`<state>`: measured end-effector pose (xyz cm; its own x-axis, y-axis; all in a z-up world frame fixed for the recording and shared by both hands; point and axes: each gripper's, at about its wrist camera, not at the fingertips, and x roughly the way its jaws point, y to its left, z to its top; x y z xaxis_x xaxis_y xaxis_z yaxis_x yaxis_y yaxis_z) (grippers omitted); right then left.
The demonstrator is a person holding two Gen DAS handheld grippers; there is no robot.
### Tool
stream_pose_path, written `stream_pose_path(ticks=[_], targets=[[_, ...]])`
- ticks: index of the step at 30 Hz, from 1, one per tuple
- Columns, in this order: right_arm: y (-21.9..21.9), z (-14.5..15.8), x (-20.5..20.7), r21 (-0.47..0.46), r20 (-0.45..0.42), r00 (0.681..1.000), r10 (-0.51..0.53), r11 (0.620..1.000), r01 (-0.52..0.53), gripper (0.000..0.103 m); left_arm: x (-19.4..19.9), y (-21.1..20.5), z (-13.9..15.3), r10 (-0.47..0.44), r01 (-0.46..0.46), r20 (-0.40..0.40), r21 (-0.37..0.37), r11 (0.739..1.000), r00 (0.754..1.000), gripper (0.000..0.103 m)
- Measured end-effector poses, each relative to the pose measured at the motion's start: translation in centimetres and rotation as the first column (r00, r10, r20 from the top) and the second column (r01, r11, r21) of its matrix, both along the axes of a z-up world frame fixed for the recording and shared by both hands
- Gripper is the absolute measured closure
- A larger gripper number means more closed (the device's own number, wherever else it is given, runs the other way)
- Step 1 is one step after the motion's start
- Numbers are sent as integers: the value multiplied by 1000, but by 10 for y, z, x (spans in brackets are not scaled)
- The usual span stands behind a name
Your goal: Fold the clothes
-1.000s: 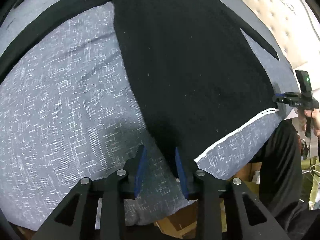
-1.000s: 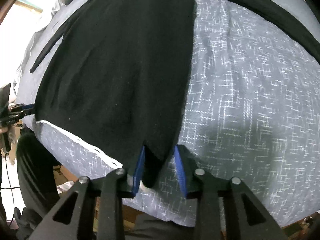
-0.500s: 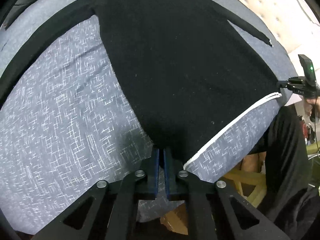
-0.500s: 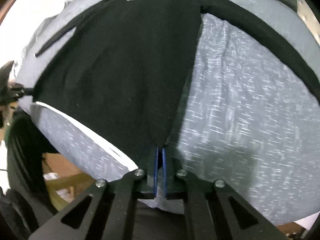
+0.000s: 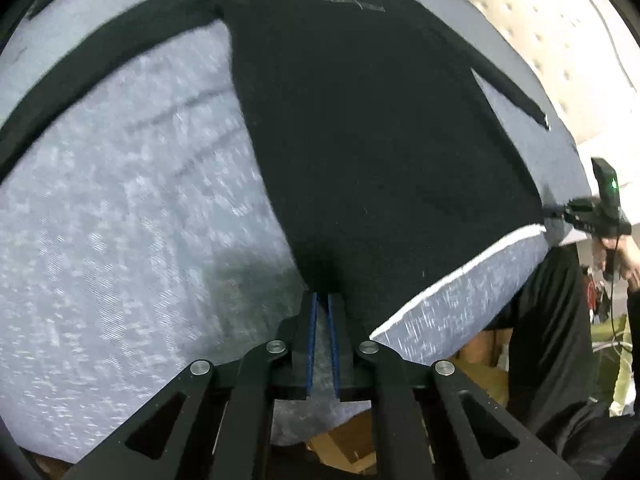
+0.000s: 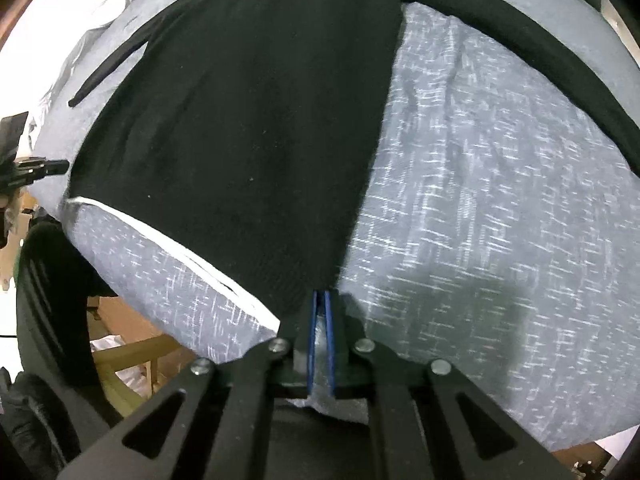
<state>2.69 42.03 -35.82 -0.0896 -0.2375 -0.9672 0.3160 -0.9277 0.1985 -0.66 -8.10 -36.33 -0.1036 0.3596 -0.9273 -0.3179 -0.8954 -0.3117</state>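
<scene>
A black long-sleeved sweater [image 5: 380, 128] lies face up on a grey-blue speckled bed cover [image 5: 120, 220], neckline at the far end, both sleeves spread outwards. A white band runs along its hem [image 5: 460, 272]. My left gripper [image 5: 322, 296] is shut on the hem's left corner, which is raised slightly. In the right wrist view the same sweater [image 6: 260, 120] fills the middle, and my right gripper [image 6: 321, 294] is shut on the hem's right corner. Each gripper shows at the edge of the other's view: the right gripper [image 5: 552, 212], the left gripper [image 6: 64, 166].
A cream tufted headboard [image 5: 560, 40] stands along the bed's right side in the left wrist view. The person's dark trousers [image 5: 552, 320] are at the bed's near edge. Wooden slats and cardboard [image 6: 132, 344] show below the mattress edge.
Both grippers went from open around the hem corners to shut on them. Both have since risen a little, lifting the hem, and more of the sweater's neckline has come into view.
</scene>
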Motion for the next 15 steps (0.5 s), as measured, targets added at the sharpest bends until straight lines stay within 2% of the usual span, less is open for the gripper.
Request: stream_pose_path(ticks=[4,8,13,15], targets=[[15,23,-7,-33,-52,997,-58,998,57,99,-14,-21,10,93,-91,-35,36,995,995,89],[9,48,-37,-102,-132,983,-130,988,117,99,-52,-42,11,179,-175,-63,70,982,982,86],[5,57,-74,-184,-202,960,-195,970,159,97,-102,-31,12,275,-265,-100,97,959,956,79],[-3,55,-87,-215,-214,954,-208,963,162,95,-123,-28,1,307,-297,-106,97,950,946,79]])
